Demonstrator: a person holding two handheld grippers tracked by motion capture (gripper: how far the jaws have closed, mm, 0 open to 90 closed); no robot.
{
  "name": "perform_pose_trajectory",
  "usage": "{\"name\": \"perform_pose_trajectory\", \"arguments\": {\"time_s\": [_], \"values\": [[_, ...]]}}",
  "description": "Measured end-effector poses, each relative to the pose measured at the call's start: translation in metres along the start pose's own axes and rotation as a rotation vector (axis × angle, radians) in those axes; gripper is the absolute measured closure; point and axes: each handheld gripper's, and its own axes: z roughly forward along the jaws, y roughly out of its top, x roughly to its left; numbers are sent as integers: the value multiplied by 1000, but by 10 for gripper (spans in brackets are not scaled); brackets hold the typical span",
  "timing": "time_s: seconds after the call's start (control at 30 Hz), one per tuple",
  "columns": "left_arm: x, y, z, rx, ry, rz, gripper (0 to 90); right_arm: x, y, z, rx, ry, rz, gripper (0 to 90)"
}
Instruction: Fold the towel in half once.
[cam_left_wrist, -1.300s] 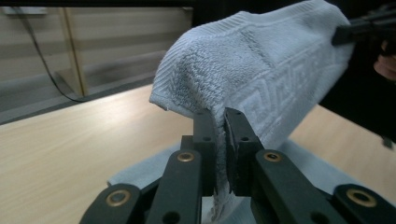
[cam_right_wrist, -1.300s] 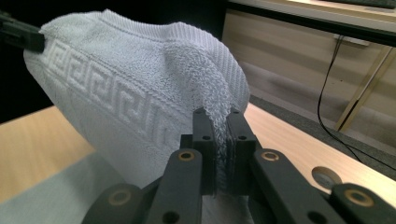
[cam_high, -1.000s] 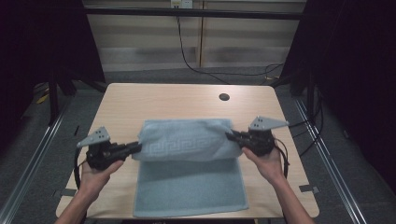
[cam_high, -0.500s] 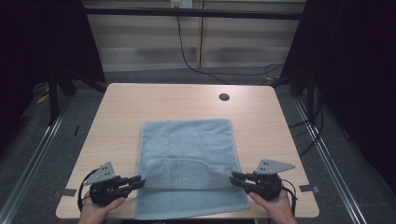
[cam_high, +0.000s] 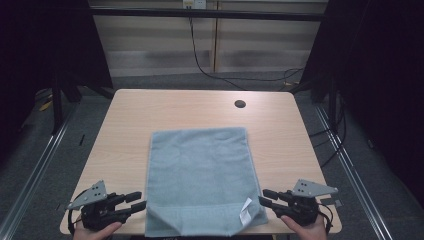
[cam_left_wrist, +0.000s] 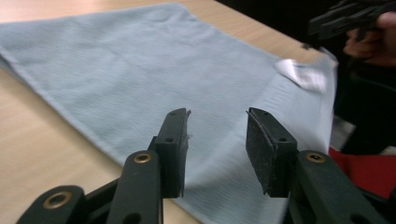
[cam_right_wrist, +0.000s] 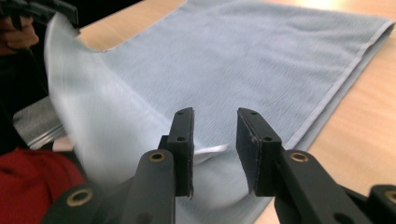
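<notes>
The grey towel (cam_high: 202, 180) is laid flat on the desk (cam_high: 125, 125), its long axis running away from both sets of fingers. The left gripper (cam_high: 134, 201) and right gripper (cam_high: 267, 196) have just been opened, nothing gripped, one beside each near corner.

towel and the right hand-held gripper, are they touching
Apart. In the high view the right hand-held gripper sits just off the towel's near right corner, with a sliver of table between them.
</notes>
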Motion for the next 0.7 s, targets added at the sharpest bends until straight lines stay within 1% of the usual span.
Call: {"name": "perform_pose_trajectory", "arguments": {"time_s": [0.03, 0.07, 0.1, 0.13, 0.17, 0.2, 0.23, 0.27, 0.3, 0.33, 0.37, 0.4, 0.47, 0.53, 0.57, 0.6, 0.63, 0.67, 0.7], "values": [[5, 2, 4, 2, 0, -5, 593, -3, 3, 2, 1, -8, -13, 676], [10, 5, 8, 12, 4, -6, 592, -6, 6, 6, 2, -17, -14, 672], [15, 7, 13, 26, 13, -5, 591, -10, 9, 10, 4, -8, -10, 673], [22, 11, 19, 44, 18, -11, 591, -14, 12, 16, 15, -4, -16, 672], [25, 12, 24, 42, 24, -24, 585, -19, 15, 24, 29, -9, -21, 666], [31, 14, 29, 53, 27, -37, 580, -23, 17, 30, 35, -4, -22, 664], [35, 16, 37, 78, 33, -44, 568, -27, 20, 37, 46, -6, -18, 659], [39, 18, 43, 102, 55, -39, 551, -32, 23, 44, 51, -34, -20, 644], [44, 20, 50, 115, 65, -45, 539, -37, 26, 51, 55, -39, -16, 617], [48, 22, 56, 116, 64, -49, 536, -42, 30, 58, 70, -32, -8, 587], [52, 26, 61, 124, 72, -34, 527, -46, 34, 65, 80, -38, -7, 553], [56, 29, 66, 137, 79, -29, 523, -51, 37, 71, 95, -44, -5, 547], [62, 36, 77, 140, 80, -33, 505, -61, 43, 85, 120, -39, 3, 527], [68, 44, 86, 151, 93, -18, 496, -70, 48, 100, 144, -44, 9, 491], [72, 47, 90, 150, 100, -11, 497, -74, 50, 107, 162, -48, 14, 472], [76, 51, 94, 152, 127, -7, 506, -77, 52, 115, 180, -51, 19, 451], [80, 52, 97, 135, 150, -5, 501, -80, 54, 122, 198, -51, 19, 438], [84, 53, 99, 127, 134, -16, 515, -84, 55, 128, 215, -47, 24, 434], [89, 53, 104, 160, 147, -20, 511, -87, 56, 134, 220, -41, 32, 434]]}}
